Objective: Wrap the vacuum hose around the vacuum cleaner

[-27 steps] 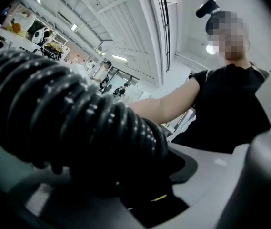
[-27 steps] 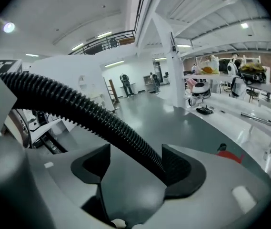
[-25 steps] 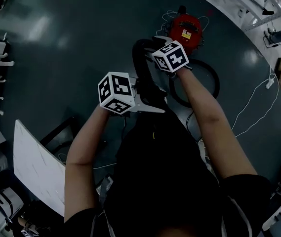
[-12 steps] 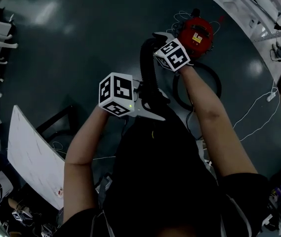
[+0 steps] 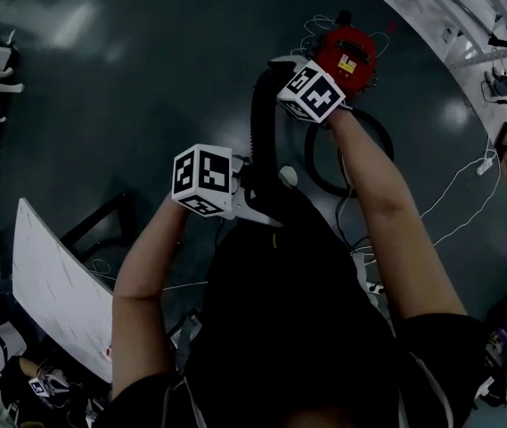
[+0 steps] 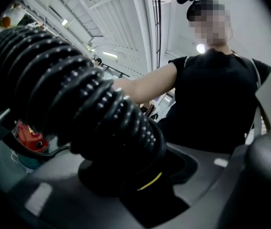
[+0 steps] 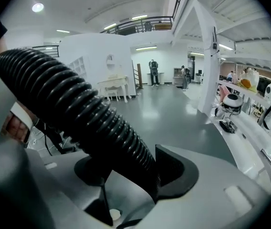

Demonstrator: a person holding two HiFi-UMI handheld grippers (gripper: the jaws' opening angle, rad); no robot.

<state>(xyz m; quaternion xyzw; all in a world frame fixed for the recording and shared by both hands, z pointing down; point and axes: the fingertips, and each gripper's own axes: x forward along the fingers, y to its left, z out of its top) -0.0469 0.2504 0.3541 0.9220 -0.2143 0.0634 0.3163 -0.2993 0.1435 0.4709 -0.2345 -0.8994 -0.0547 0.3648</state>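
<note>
black ribbed plastic fills most of the scene: the vacuum hose stands in an arch just on the person's side of the red vacuum cleaner, which sits on the dark floor. more of the hose lies in a loop on the floor beside the cleaner, partly covered by the person's right forearm. where it joins the cleaner is too dark to make out.

the right gripper is at the top of the arch, close beside the cleaner. its jaws have just been closing with the hose between them. the hose crosses them at a slant and one pad touches the ribs. the other pad is half hidden behind the hose, yet seems to bear on it too.

the left gripper is further from the cleaner, near the person's body, at the arch's lower end. its jaws are about half closed and clamped on the hose, whose ribs bulge over both pads. below that grip the hose vanishes against the black shirt. only a red sliver of the cleaner shows past the hose in the left gripper view.

a white board lies well away from the cleaner and is cut off by the frame's edge.
</note>
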